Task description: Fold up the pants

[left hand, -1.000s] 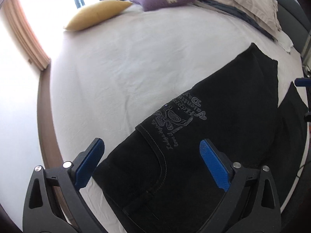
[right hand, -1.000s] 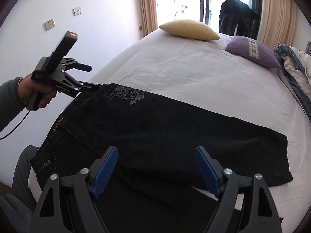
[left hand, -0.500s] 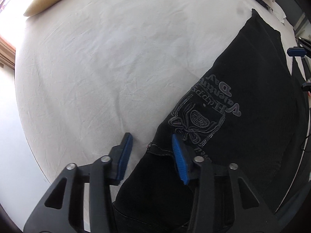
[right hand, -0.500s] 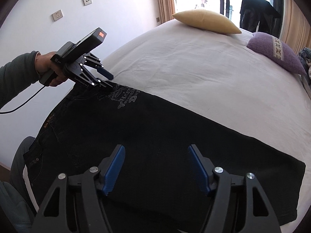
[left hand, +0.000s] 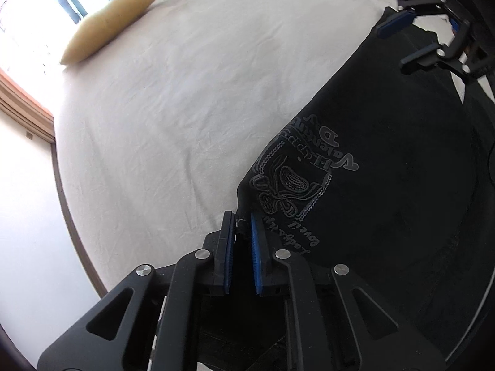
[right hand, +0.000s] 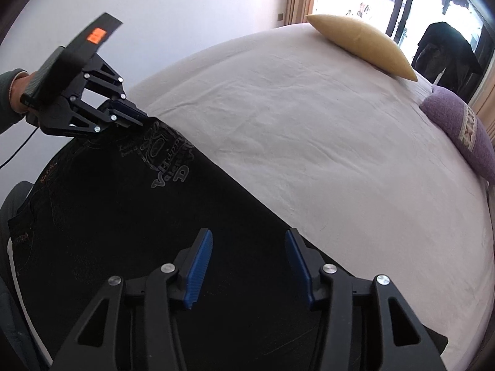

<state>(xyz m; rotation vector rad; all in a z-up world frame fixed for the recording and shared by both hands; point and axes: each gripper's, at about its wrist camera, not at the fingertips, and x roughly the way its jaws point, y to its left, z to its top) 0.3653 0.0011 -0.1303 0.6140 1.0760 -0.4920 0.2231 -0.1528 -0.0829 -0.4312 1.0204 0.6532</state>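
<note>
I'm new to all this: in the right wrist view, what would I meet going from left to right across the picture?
Left gripper → black pants → yellow pillow → purple pillow.

On the black pants [left hand: 386, 170] you can read pale stitched lettering beside an embroidered emblem [left hand: 286, 185], "Valentine" and "D" in large letters with a smaller script line ending "loved", while the small orange stitched word near the waistband [right hand: 47, 168] is too small to read.
</note>
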